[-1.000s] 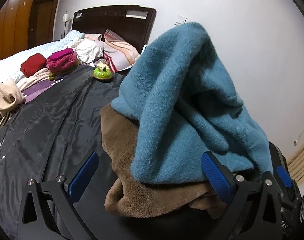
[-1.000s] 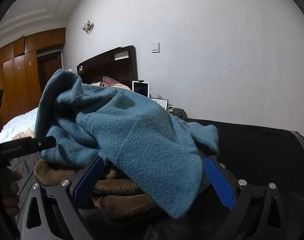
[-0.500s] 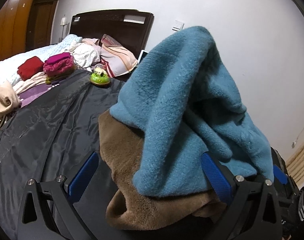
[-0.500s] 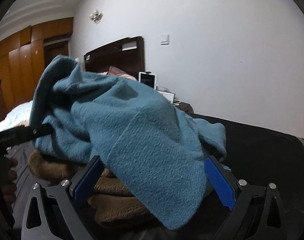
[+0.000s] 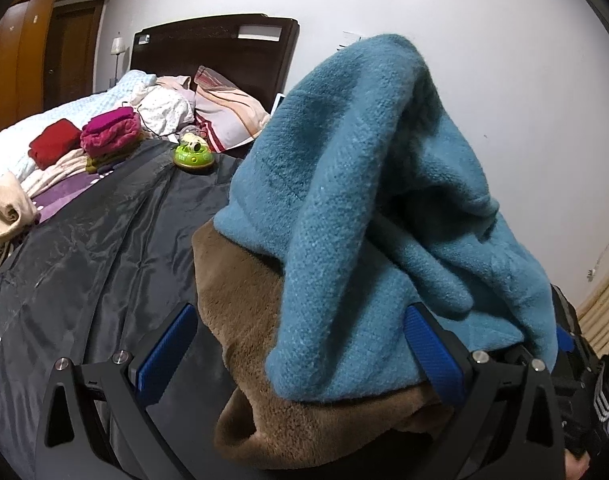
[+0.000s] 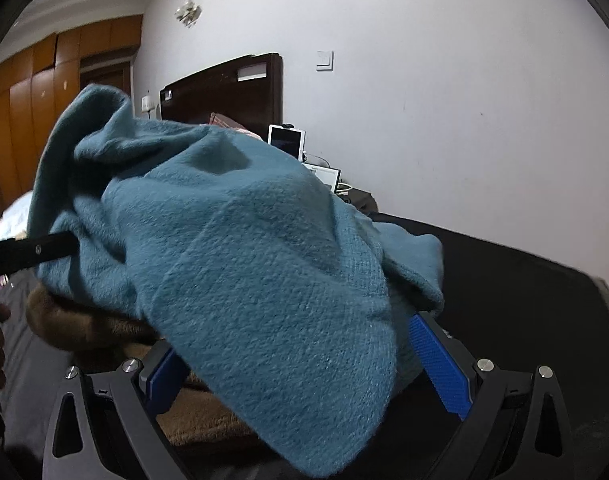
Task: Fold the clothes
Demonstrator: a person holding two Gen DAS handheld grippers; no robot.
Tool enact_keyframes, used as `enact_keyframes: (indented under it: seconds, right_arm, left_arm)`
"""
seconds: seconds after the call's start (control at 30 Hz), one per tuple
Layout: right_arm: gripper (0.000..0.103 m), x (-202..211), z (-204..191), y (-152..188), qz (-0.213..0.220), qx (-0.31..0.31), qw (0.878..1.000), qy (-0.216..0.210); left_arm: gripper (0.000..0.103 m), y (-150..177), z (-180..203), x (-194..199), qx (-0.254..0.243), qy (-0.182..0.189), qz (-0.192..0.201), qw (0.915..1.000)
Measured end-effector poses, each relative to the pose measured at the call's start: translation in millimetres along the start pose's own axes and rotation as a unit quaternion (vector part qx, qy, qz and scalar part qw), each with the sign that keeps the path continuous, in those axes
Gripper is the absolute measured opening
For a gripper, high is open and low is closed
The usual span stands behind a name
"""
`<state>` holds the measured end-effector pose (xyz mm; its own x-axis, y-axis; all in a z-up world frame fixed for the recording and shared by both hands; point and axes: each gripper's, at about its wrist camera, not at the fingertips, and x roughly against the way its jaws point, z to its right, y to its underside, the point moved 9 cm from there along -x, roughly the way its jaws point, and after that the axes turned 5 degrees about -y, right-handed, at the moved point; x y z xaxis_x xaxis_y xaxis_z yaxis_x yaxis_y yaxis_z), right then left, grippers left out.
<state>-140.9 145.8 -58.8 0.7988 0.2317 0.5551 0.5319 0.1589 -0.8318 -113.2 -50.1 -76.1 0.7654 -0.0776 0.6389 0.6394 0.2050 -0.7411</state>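
Observation:
A teal fleece garment (image 5: 364, 184) lies crumpled on top of a brown plush garment (image 5: 240, 288), heaped on a black sheet (image 5: 84, 248). My left gripper (image 5: 300, 344) is open, its blue-padded fingers (image 5: 166, 346) standing on either side of the heap. From the other side my right gripper (image 6: 300, 360) is open too, and the teal garment (image 6: 244, 248) droops over the gap between its fingers. The brown garment (image 6: 76, 320) shows beneath it. In the right wrist view one black finger of the left gripper (image 6: 28, 250) presses against the heap's left side.
Folded red (image 5: 54, 148) and magenta clothes (image 5: 112, 132), a cream garment (image 5: 4, 208), a green toy (image 5: 192, 154) and pillows (image 5: 224, 108) lie towards the dark headboard (image 5: 212, 48). A tablet (image 6: 286, 140) stands by the wall. Wooden wardrobes (image 6: 36, 112) line the left.
The right wrist view has tilted and closed in, so the teal garment fills more of it and hangs lower between the fingers. The left wrist view has shifted only slightly.

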Motion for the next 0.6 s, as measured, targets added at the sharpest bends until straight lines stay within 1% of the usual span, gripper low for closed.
enact_keyframes:
  seconds: [0.03, 0.07, 0.1, 0.13, 0.2, 0.23, 0.27, 0.3, 0.33, 0.4, 0.43, 0.5, 0.6]
  right_arm:
    - [0.101, -1.4, 1.2, -0.7, 0.000, -0.003, 1.000, -0.001]
    - [0.098, -2.8, 2.4, -1.4, 0.000, -0.006, 1.000, -0.002]
    - [0.090, -4.2, 3.6, -2.1, -0.001, -0.009, 1.000, -0.004]
    - [0.084, -5.4, 3.8, -2.6, -0.001, -0.012, 1.000, -0.006]
    - [0.061, -6.1, -0.7, -3.0, -0.005, -0.013, 1.000, -0.018]
    - [0.054, -4.0, -2.4, -4.1, -0.003, -0.012, 1.000, -0.019]
    - [0.046, -1.9, -4.0, -5.3, -0.001, -0.011, 1.000, -0.020]
    - [0.038, 0.1, -5.6, -6.4, 0.001, -0.010, 1.000, -0.021]
    - [0.035, 2.4, -6.8, -7.6, 0.003, -0.010, 1.000, -0.022]
    - [0.028, 8.5, -6.9, -9.7, 0.008, -0.013, 1.000, -0.021]
    - [0.028, 13.4, -6.9, -11.2, 0.013, -0.016, 1.000, -0.020]
    - [0.025, 26.4, -8.3, -14.4, 0.025, -0.022, 0.999, -0.018]
    - [0.024, 51.9, -10.7, -20.6, 0.050, -0.028, 0.998, -0.021]
  left_arm:
    - [0.103, -1.6, -0.2, -0.9, 0.001, 0.006, -0.004, 1.0000]
    - [0.103, -3.7, -0.6, -1.8, 0.002, 0.012, -0.008, 0.9999]
    - [0.103, -5.6, 0.3, -2.7, 0.002, 0.017, -0.011, 0.9998]
    - [0.103, -7.4, 1.7, -3.7, 0.001, 0.021, -0.014, 0.9997]
    - [0.103, -10.9, 4.5, -5.5, -0.001, 0.030, -0.019, 0.9994]
    - [0.102, -11.7, 6.4, -6.7, -0.001, 0.036, -0.023, 0.9991]
    - [0.097, -12.0, 8.5, -8.0, 0.000, 0.043, -0.027, 0.9987]
    - [0.089, -11.9, 10.5, -9.2, 0.003, 0.052, -0.033, 0.9981]
    - [0.084, -10.8, 13.1, -10.2, 0.009, 0.066, -0.042, 0.9969]
    - [0.052, -7.8, 19.0, -10.5, 0.023, 0.099, -0.061, 0.9929]
    - [0.047, -6.3, 23.1, -8.0, 0.024, 0.113, -0.066, 0.9911]
    - [0.038, -6.3, 29.2, 1.4, 0.007, 0.112, -0.055, 0.9922]
    - [0.036, -7.0, 36.8, 21.0, -0.017, 0.108, -0.030, 0.9935]
